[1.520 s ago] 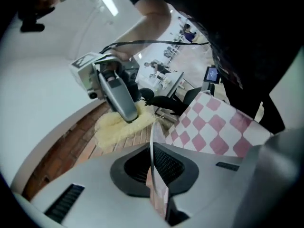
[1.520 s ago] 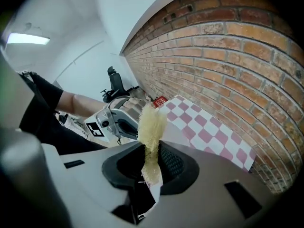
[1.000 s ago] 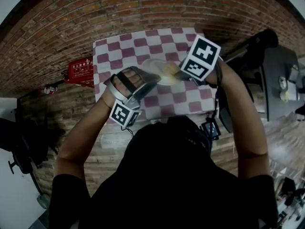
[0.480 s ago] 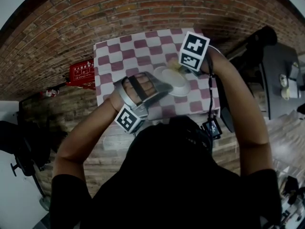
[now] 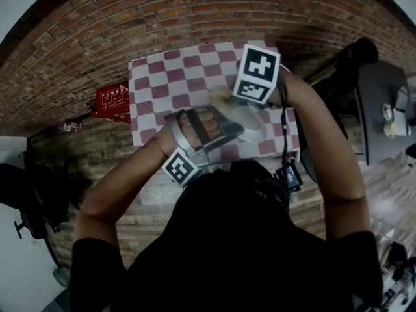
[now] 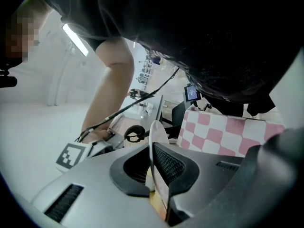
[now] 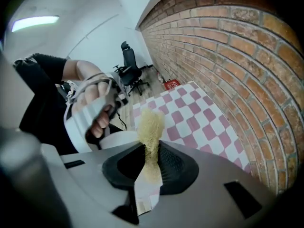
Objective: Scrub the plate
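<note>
A white plate (image 5: 252,126) is held above the checked table, and its rim (image 6: 155,136) stands on edge between the pads of my left gripper (image 6: 153,171). Those jaws are opening slightly, though the pads still press on the rim. My left gripper (image 5: 229,132) reaches in from the lower left. My right gripper (image 7: 151,163) is shut on a yellow fibrous scrubber (image 7: 150,126). In the head view the scrubber (image 5: 218,95) sits at the plate's far left rim, under the right gripper's marker cube (image 5: 257,74). The plate (image 7: 118,139) also shows just behind the scrubber.
The table wears a maroon-and-white checked cloth (image 5: 168,78) and stands on a brick-patterned floor. A red sign (image 5: 110,96) lies left of it. Dark equipment and a desk (image 5: 383,109) stand at the right. A black office chair (image 7: 130,70) stands farther back.
My left gripper has carried the plate to the right and nearer to me. My right gripper with the scrubber has shifted left, from the plate's right side to its far left rim.
</note>
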The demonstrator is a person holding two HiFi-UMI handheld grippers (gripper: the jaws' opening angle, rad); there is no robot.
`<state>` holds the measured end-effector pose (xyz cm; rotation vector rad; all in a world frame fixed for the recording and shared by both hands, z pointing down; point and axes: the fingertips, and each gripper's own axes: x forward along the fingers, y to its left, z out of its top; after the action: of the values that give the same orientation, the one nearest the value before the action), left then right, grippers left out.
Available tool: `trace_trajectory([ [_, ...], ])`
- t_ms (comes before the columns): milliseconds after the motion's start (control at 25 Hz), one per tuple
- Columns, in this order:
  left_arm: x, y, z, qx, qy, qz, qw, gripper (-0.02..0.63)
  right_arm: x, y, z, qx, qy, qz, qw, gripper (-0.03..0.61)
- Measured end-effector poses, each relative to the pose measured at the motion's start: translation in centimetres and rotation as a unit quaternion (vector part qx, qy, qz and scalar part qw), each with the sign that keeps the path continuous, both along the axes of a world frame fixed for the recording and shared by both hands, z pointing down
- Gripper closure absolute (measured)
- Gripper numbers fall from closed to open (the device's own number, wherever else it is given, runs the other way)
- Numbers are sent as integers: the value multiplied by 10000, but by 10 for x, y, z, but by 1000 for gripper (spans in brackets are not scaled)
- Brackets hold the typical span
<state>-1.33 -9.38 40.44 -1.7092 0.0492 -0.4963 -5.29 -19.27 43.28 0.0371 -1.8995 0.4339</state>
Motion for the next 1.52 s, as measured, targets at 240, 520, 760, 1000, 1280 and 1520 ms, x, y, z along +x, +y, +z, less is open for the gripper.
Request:
trace_trajectory([
  [240,-17,-22,6,42,-41,-384,9992,592,2,26,-23,-267,-387,-70,9989,506],
  [520,-30,-32,6,84,-130,-582,9982,594,54,32,7,-626,161,219,9977,506],
  [760,-20,-21,5,70,-168,-403,9990,592,69,10,39,-524,498,574,9957,506],
  [1000,-13,-18,13,29,-195,-339,9992,594,34,-6,29,-357,192,603,9974,506],
  [1280,-32,-41,30,-115,-369,-668,9970,594,8,17,1,-434,-210,280,9984,506],
  [1520,-54,-62,43,-214,-453,-992,9938,594,16,31,14,-643,-242,479,9965,506],
])
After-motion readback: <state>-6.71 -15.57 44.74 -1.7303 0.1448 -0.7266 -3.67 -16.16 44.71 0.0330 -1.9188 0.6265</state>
